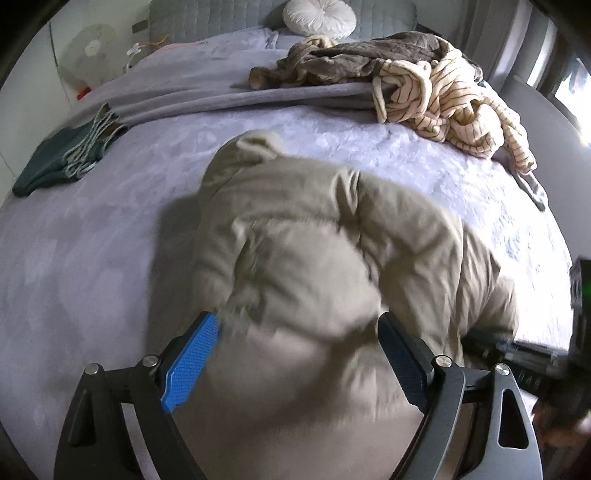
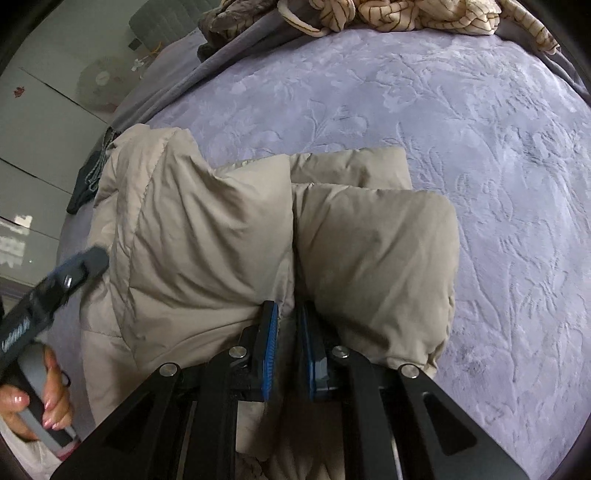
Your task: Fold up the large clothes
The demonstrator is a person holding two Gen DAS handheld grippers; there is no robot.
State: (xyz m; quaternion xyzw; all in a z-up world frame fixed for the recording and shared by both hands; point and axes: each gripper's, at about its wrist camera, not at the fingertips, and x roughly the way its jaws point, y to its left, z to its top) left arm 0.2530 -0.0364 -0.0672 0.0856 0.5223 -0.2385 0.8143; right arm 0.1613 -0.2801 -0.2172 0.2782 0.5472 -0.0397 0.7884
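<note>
A beige padded jacket lies partly folded on the lavender bedspread. My left gripper is open, its blue fingers spread over the jacket's near edge; the view is blurred. In the right wrist view my right gripper is shut on a fold of the jacket, pinching the cloth between its blue pads. The left gripper shows there at the left, held by a hand.
A striped cream garment and a brown blanket are heaped at the far right of the bed. A folded dark green garment lies at the far left. A white round cushion rests by the grey headboard.
</note>
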